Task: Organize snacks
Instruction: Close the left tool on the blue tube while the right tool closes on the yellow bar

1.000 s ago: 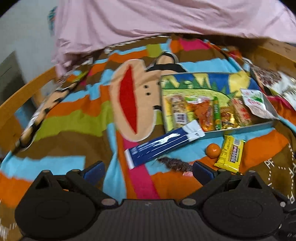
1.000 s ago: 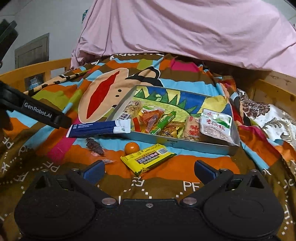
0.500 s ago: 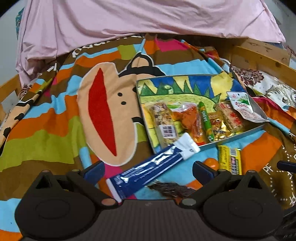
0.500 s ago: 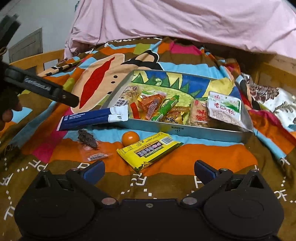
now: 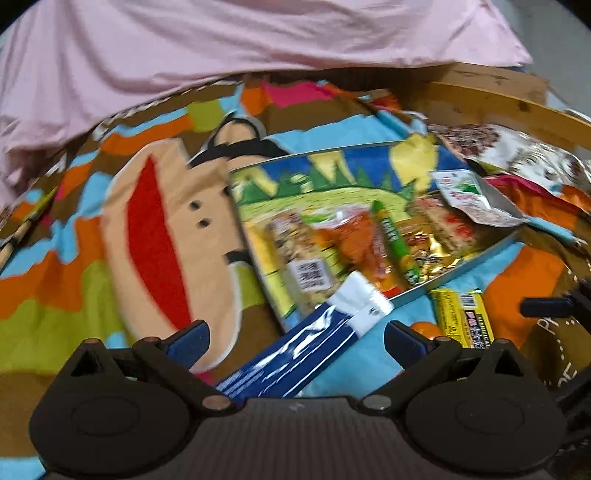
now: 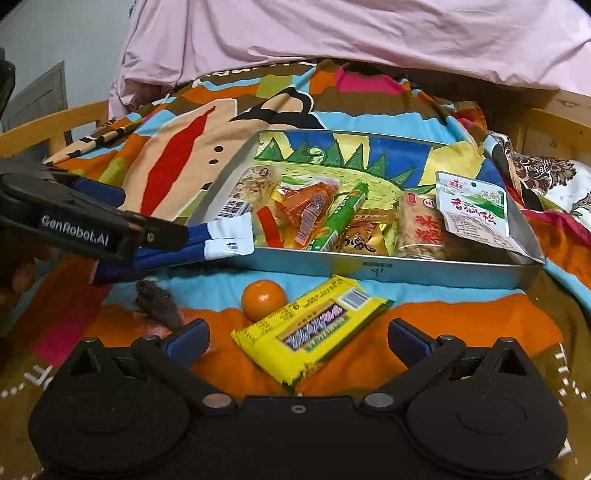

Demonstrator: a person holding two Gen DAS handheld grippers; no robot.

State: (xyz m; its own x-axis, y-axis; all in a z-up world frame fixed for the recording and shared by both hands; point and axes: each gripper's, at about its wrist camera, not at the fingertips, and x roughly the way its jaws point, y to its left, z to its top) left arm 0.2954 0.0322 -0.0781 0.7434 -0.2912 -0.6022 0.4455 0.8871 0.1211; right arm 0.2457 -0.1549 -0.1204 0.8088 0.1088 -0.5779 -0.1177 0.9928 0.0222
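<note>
A metal tray (image 6: 424, 271) (image 5: 476, 258) with a painted bottom holds several snack packets. A long blue-and-white packet (image 5: 306, 347) (image 6: 221, 240) leans on the tray's near left rim. My left gripper (image 5: 295, 338) is open with its fingers on either side of this packet; it shows from the side in the right wrist view (image 6: 122, 236). A yellow snack bar (image 6: 314, 326) (image 5: 463, 319) and a small orange (image 6: 264, 299) lie on the blanket in front of the tray. My right gripper (image 6: 299, 336) is open, straddling the yellow bar just above it.
A dark dried snack (image 6: 159, 304) lies on the striped cartoon blanket (image 6: 166, 155) left of the orange. A pink quilt (image 6: 332, 33) is heaped behind. Wooden bed rails (image 6: 48, 129) run along both sides. A patterned cloth (image 6: 546, 177) lies right of the tray.
My left gripper has moved forward until the blue-and-white packet lies between its fingers. My right gripper has moved closer to the yellow bar. Both stay open.
</note>
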